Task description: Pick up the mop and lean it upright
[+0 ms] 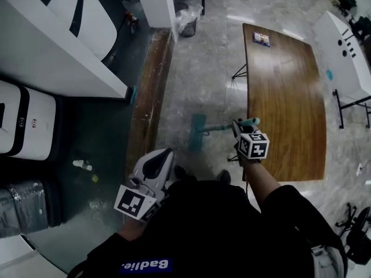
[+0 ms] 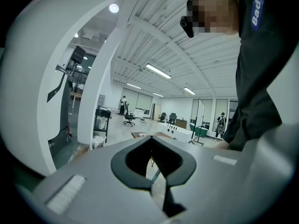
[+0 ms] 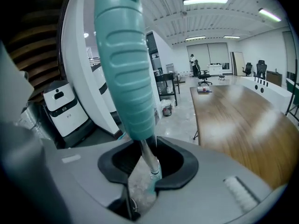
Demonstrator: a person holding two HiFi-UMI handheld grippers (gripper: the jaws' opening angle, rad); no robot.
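The long wooden surface fills the right side. Left of its near edge the mop slants, its flat teal head low over the floor and its pole rising toward that edge. There the right hand-held gripper is clenched on the thin pole just under the teal grip. Farther left of the surface, the left hand-held gripper has its jaws together, holding nothing.

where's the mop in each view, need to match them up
Head view: mop at centre, head on the floor, handle end in the right gripper.
Left gripper view: only a thin slanted pole low between the jaws, possibly it.
Right gripper view: teal handle upper left, pole clamped.
Shared landmark: wooden table.
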